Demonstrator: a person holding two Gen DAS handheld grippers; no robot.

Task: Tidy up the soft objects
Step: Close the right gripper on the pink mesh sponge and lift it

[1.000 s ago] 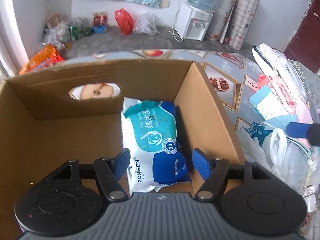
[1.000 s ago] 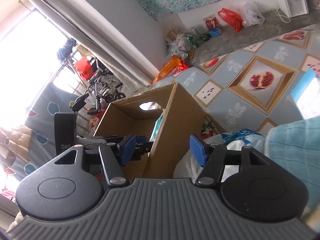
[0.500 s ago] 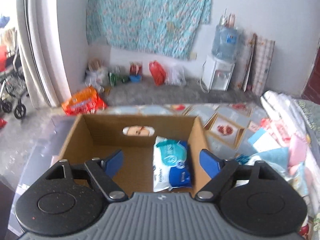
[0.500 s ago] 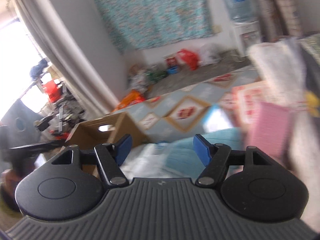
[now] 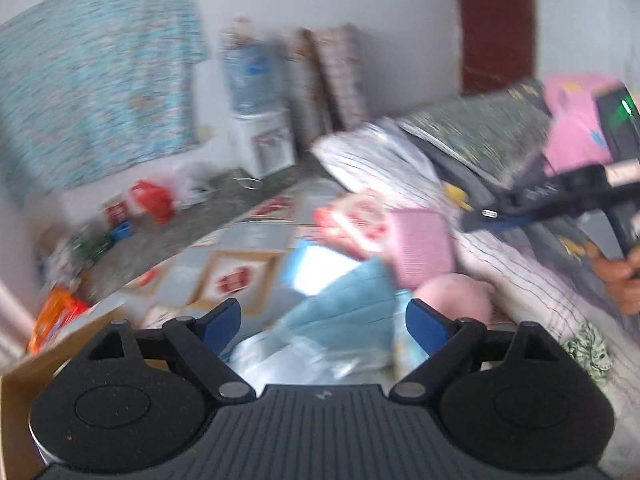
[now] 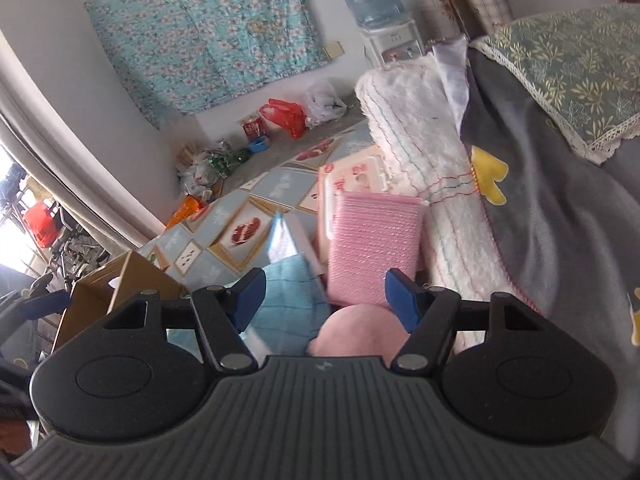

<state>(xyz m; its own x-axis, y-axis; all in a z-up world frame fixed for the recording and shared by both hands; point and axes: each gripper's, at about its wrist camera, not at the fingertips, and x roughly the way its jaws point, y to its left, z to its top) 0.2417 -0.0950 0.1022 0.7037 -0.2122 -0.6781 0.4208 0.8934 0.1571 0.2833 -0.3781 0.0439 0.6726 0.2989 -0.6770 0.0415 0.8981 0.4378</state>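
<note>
Having left the cardboard box (image 5: 60,344), the left gripper (image 5: 322,320), wide and empty, is swinging toward the blue towel (image 5: 352,300), likely next

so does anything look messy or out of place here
The soft items sit in a loose pile beside the cardboard box: pink ribbed cloth propped at a tilt, blue towel crumpled below it. Nothing looks spilled or damaged.
</note>
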